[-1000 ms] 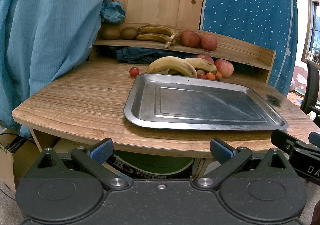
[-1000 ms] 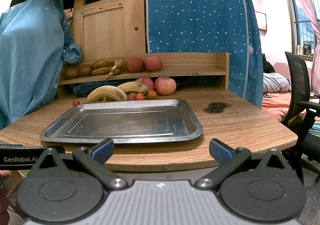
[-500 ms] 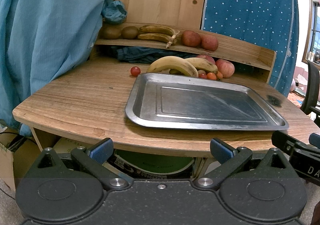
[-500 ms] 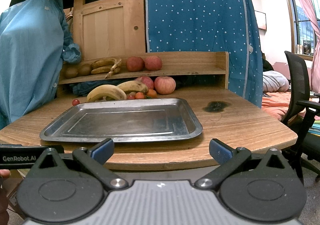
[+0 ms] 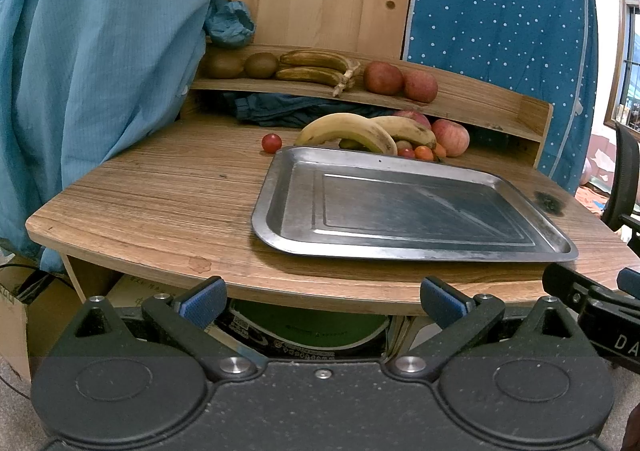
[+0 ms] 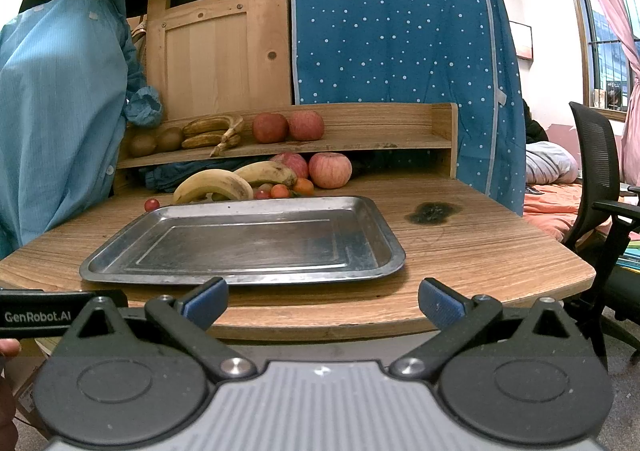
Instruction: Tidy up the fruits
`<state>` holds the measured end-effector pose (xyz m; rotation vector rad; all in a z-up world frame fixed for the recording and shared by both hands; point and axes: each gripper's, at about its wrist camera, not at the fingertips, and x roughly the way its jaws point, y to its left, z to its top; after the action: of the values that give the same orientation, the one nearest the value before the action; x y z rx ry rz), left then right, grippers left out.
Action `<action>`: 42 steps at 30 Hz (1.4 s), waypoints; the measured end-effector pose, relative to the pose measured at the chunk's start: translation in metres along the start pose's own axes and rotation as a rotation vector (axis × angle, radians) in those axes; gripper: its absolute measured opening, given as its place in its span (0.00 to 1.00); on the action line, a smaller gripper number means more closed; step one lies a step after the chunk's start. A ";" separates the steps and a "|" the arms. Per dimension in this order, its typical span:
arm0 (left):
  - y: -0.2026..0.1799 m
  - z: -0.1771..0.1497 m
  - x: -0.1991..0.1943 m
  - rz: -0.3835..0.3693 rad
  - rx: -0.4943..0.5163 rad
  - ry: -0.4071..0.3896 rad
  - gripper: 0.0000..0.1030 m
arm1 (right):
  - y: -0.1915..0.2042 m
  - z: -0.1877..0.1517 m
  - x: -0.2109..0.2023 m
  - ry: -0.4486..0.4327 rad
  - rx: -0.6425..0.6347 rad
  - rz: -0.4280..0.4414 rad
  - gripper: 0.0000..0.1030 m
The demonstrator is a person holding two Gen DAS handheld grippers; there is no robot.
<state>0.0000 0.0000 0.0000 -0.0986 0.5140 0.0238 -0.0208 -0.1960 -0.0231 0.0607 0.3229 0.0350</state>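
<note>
Tray mid-frame is bare, fruit piled behind it, both grippers' fingers spread, so nothing's sorted yet.

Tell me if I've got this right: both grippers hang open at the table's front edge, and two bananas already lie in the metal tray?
Not quite. The metal tray holds nothing; the two bananas lie on the table just behind it, as the right wrist view shows. The rest stands: the left gripper and right gripper hang open at the front edge.

Even indoor light, sharp focus, strong fisheye bending at edges.
</note>
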 end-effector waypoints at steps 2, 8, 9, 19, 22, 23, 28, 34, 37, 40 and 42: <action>0.000 0.000 0.000 0.001 0.000 0.001 0.99 | 0.002 0.002 0.000 0.001 0.001 0.000 1.00; 0.000 0.000 0.000 0.000 -0.001 0.000 0.99 | 0.000 0.000 0.001 0.003 0.000 0.000 1.00; 0.000 0.000 0.000 0.000 0.000 0.000 0.99 | 0.000 0.000 0.001 0.003 0.000 0.000 1.00; -0.002 0.002 0.006 0.001 0.005 -0.007 0.99 | -0.002 0.000 0.006 0.007 0.002 0.006 1.00; 0.000 0.004 0.003 0.002 0.009 -0.004 0.99 | 0.002 0.003 0.010 0.014 0.005 0.010 1.00; 0.001 0.006 0.000 0.002 0.012 -0.004 0.99 | 0.002 0.005 0.009 0.014 0.007 0.013 1.00; 0.002 0.016 0.002 0.004 0.022 -0.009 0.99 | 0.004 0.016 0.011 -0.002 0.009 0.034 1.00; 0.011 0.034 0.007 0.022 0.006 -0.009 0.99 | 0.008 0.030 0.022 -0.003 0.009 0.045 1.00; 0.019 0.046 0.015 0.022 -0.008 -0.006 0.99 | 0.012 0.040 0.032 -0.005 -0.011 0.054 1.00; 0.027 0.060 0.028 0.030 -0.012 0.003 0.99 | 0.017 0.049 0.045 -0.010 -0.051 0.057 1.00; 0.034 0.070 0.040 0.045 -0.016 0.015 0.99 | 0.020 0.056 0.054 -0.005 -0.067 0.059 1.00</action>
<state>0.0674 0.0406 0.0383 -0.1032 0.5314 0.0713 0.0482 -0.1768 0.0140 0.0034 0.3150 0.1037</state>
